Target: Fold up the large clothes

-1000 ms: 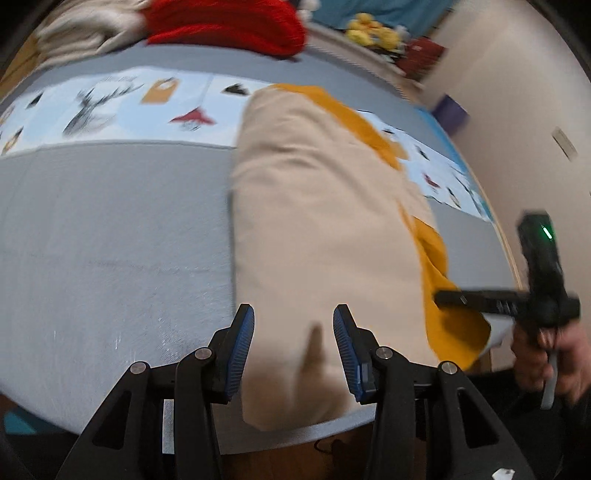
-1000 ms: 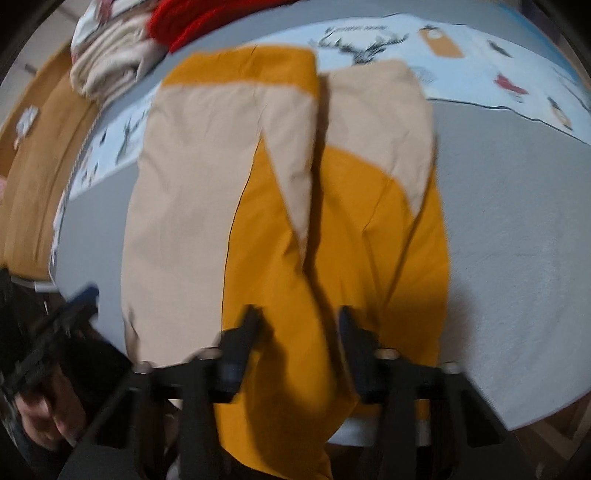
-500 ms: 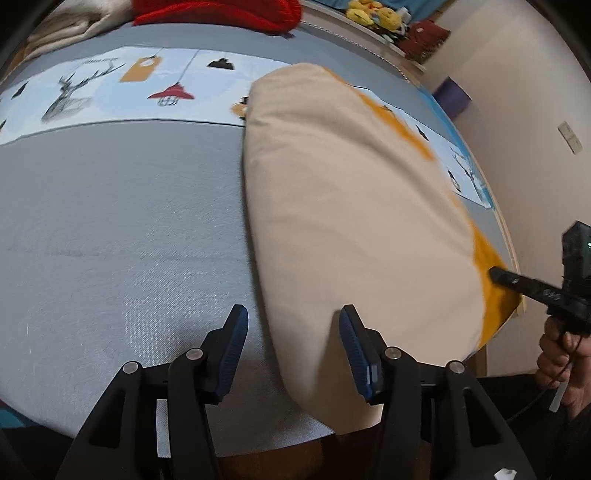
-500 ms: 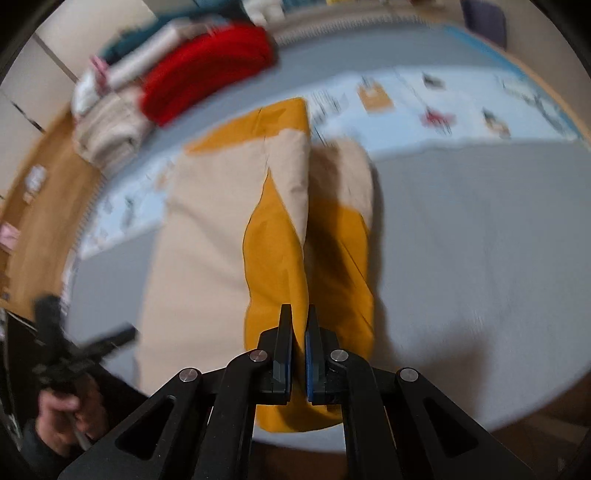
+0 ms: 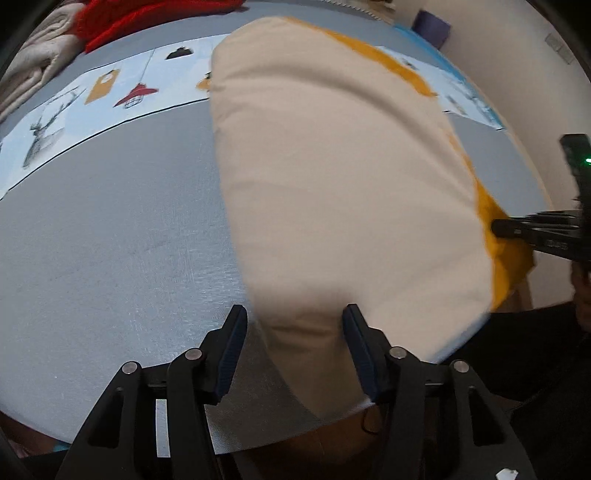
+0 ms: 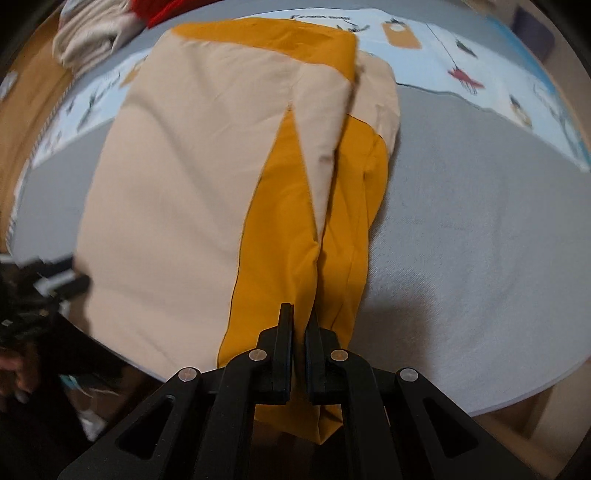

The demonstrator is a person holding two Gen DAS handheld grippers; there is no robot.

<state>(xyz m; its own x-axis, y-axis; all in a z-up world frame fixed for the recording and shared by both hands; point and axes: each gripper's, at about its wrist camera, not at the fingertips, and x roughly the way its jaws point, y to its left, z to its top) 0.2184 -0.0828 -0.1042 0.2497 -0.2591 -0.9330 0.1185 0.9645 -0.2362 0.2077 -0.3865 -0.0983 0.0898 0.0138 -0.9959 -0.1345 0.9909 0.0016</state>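
Observation:
A large beige and mustard-yellow cloth lies folded lengthwise on the grey bed. My left gripper is open, its jaws on either side of the cloth's near beige corner at the bed's edge. My right gripper is shut on the yellow near edge of the cloth. The right gripper also shows in the left wrist view at the cloth's yellow corner. The left gripper shows blurred at the left of the right wrist view.
A printed light-blue band crosses the grey bed cover. Folded beige blankets and a red knit lie at the far side. A cream wall stands to the right. The bed's front edge is close.
My right gripper shut on the yellow edge a second ago and still holds it. My left gripper moved in so the beige corner now sits between its open jaws.

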